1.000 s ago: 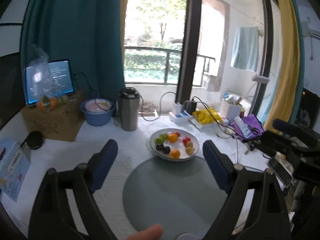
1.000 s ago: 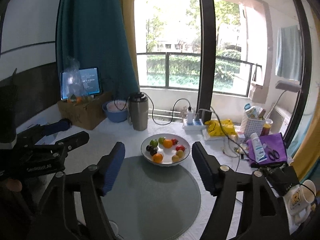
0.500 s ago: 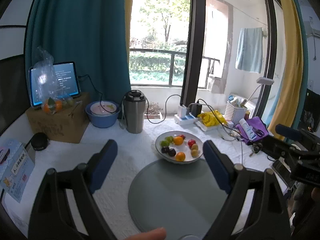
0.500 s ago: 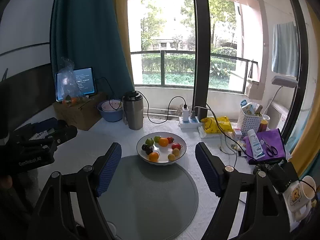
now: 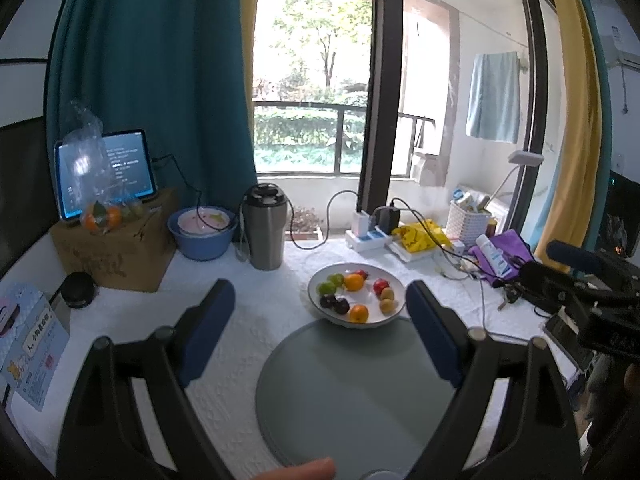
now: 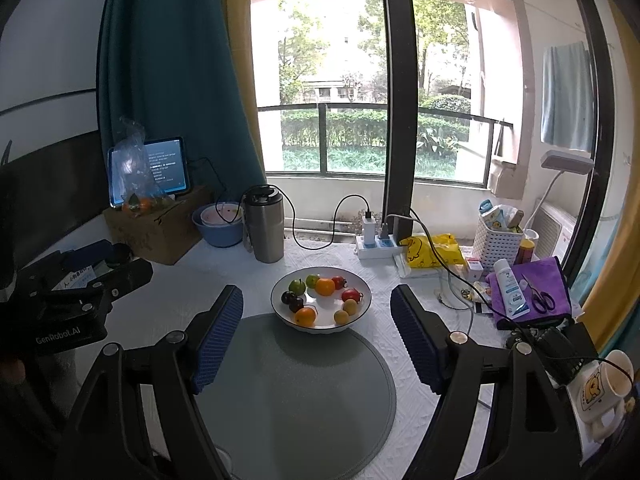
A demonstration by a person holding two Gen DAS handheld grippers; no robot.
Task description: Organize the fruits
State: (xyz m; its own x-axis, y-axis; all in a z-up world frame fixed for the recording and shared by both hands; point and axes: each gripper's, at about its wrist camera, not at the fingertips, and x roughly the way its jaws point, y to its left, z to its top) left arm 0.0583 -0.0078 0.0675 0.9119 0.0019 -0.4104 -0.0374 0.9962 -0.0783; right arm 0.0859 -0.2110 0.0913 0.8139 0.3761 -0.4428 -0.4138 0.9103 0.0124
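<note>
A white bowl (image 5: 320, 280) (image 6: 362, 286) holds several small fruits: oranges (image 5: 353, 282) (image 6: 325, 286), green ones (image 5: 326, 288) (image 6: 296, 285), dark plums (image 5: 335, 304) (image 6: 292, 301), red ones (image 5: 381, 285) (image 6: 351, 294) and yellowish ones (image 6: 346, 310). It stands at the far edge of a round grey mat (image 5: 352, 392) (image 6: 296, 396). My left gripper (image 5: 320, 312) is open and empty, held above the mat short of the bowl. My right gripper (image 6: 316, 316) is open and empty, also above the mat, with the bowl between its fingers.
Behind the bowl stand a steel tumbler (image 5: 266, 226) (image 6: 264, 226), a blue basin (image 5: 202, 232), a cardboard box (image 5: 116, 252) with a tablet and bagged fruit, a power strip with cables (image 6: 376, 246), a white basket (image 6: 498, 240), a purple cloth with scissors (image 6: 536, 288), and a mug (image 6: 600, 388).
Both grippers have risen and tilted a little, so the bowl sits lower and slightly farther in each view. Both stay open and empty.
</note>
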